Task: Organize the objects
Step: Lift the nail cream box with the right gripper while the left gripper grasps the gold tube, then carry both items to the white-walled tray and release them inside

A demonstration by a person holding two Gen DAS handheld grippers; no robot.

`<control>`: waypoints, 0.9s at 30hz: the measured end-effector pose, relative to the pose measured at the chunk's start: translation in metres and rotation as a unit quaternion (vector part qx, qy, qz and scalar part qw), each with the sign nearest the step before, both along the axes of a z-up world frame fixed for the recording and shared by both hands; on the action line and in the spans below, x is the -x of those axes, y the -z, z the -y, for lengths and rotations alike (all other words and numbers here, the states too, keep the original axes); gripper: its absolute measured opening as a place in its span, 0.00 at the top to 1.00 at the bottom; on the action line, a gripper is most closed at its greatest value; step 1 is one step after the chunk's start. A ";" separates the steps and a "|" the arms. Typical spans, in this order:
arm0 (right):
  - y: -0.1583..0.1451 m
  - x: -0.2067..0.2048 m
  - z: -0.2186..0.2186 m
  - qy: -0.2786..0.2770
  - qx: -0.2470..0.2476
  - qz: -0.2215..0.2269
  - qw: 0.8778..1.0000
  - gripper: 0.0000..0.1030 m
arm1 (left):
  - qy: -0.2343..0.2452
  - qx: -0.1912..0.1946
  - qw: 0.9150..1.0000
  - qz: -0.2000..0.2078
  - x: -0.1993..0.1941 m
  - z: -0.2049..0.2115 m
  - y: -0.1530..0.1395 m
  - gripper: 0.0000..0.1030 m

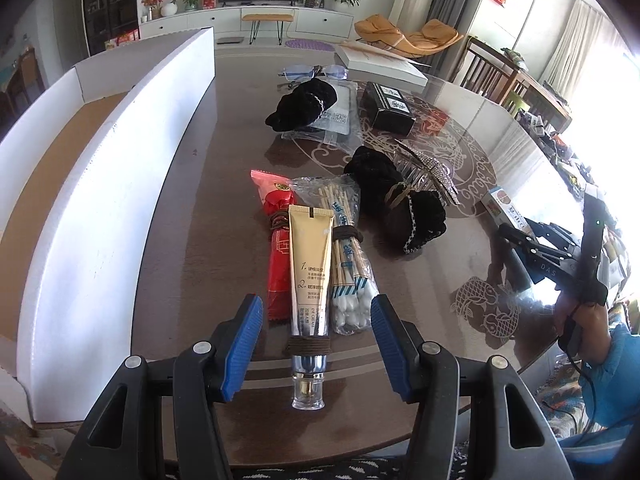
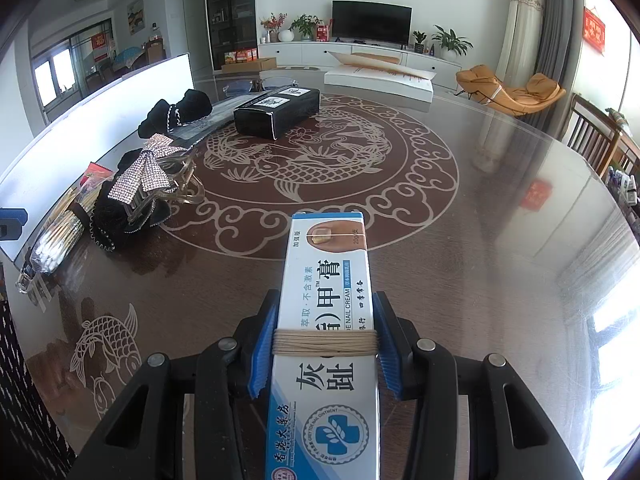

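My left gripper (image 1: 317, 312) stands open just above the table, its blue pads (image 1: 244, 340) clear of both sides of a gold cream tube (image 1: 310, 276) with a brown hair tie around its neck. Beside the tube lie a red packet (image 1: 278, 256) and a bag of cotton swabs (image 1: 350, 268). My right gripper (image 2: 326, 304) is shut on a white and blue nail cream box (image 2: 326, 280) wrapped with a tan band, held over the table. In the left wrist view the right gripper (image 1: 516, 248) shows at the right edge.
A long white cardboard box (image 1: 100, 200) runs along the table's left side. Black scrunchies (image 1: 396, 208), a rhinestone bow clip (image 2: 148, 172), a black carton (image 2: 276, 112), glasses (image 1: 316, 72) and a flat white box (image 2: 376, 80) lie further back. A sleeve (image 1: 608, 376) is at the right.
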State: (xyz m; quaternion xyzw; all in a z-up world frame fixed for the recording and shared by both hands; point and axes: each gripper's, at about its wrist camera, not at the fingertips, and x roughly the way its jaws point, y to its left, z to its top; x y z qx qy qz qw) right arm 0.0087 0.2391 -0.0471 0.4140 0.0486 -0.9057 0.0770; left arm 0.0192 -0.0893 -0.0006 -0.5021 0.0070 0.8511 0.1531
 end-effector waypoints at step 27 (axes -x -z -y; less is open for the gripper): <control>-0.001 0.045 0.012 -0.045 -0.021 0.116 0.992 0.17 | 0.021 0.088 0.994 0.058 0.010 -0.038 0.046 0.57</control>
